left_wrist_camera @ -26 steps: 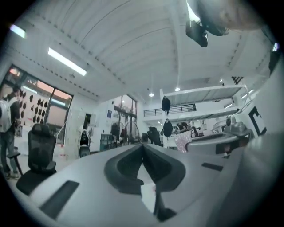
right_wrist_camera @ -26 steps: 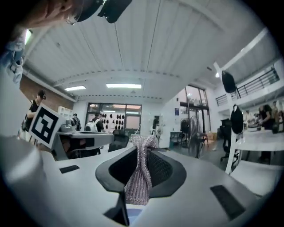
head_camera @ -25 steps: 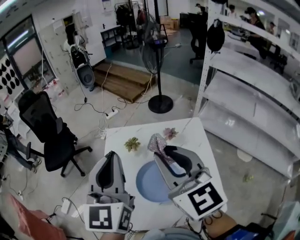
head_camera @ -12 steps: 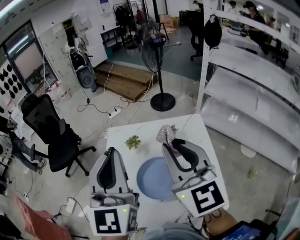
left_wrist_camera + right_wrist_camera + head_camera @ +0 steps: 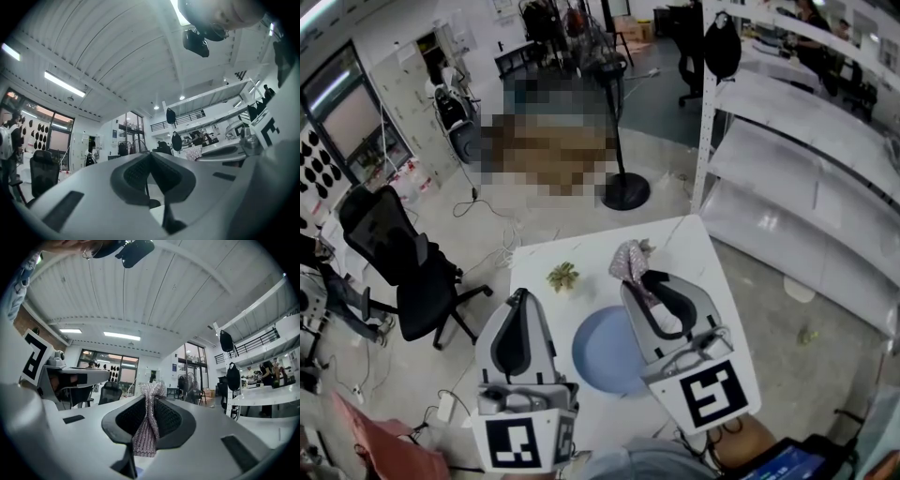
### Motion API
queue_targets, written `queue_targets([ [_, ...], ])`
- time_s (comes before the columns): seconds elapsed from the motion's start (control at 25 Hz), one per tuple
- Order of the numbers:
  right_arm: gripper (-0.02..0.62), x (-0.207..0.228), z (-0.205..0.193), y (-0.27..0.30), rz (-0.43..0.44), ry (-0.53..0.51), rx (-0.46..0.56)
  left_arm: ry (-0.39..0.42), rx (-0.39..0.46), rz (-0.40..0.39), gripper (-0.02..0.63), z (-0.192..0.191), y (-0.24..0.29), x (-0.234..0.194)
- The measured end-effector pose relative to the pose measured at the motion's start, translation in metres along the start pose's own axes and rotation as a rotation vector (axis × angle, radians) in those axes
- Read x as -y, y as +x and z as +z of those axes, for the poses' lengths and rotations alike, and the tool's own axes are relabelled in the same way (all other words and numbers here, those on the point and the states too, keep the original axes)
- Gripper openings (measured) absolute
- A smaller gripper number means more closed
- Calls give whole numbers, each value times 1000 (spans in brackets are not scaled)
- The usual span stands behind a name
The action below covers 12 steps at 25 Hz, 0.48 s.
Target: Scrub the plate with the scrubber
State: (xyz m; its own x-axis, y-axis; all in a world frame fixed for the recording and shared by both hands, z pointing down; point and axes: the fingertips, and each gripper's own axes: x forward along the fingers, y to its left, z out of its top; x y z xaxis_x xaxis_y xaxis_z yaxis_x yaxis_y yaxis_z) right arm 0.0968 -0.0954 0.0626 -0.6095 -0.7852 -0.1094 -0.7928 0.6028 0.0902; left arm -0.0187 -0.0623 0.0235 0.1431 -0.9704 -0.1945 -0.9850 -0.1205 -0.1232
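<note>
- Blue plate (image 5: 602,361) lies flat at lower centre of the head view, on the white table (image 5: 694,253).
- Judgement: tip the scrubber (image 5: 628,260) down onto the plate and rub with light pressure so the plate doesn't slide.
- Right gripper (image 5: 639,278): jaws clamped on the silvery mesh scrubber, above the plate's upper rim.
- Left gripper (image 5: 517,300): jaws together, nothing between them.

The plate (image 5: 602,354) is pale blue, the surface (image 5: 680,251) white, and the scrubber (image 5: 628,259) a glittery silver-pink mesh. The left hand-held gripper (image 5: 517,298) and right hand-held gripper (image 5: 637,281) are grey with black-and-white square markers.
</note>
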Motion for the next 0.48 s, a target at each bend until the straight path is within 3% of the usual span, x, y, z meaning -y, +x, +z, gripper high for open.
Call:
queue_targets([
  [0.2, 75, 0, -3, 2, 3, 6, -6, -28, 33, -26, 6, 8, 4, 6],
  [0.48, 75, -1, -1, 1, 5, 3, 6, -11, 12, -21, 6, 4, 3, 8],
])
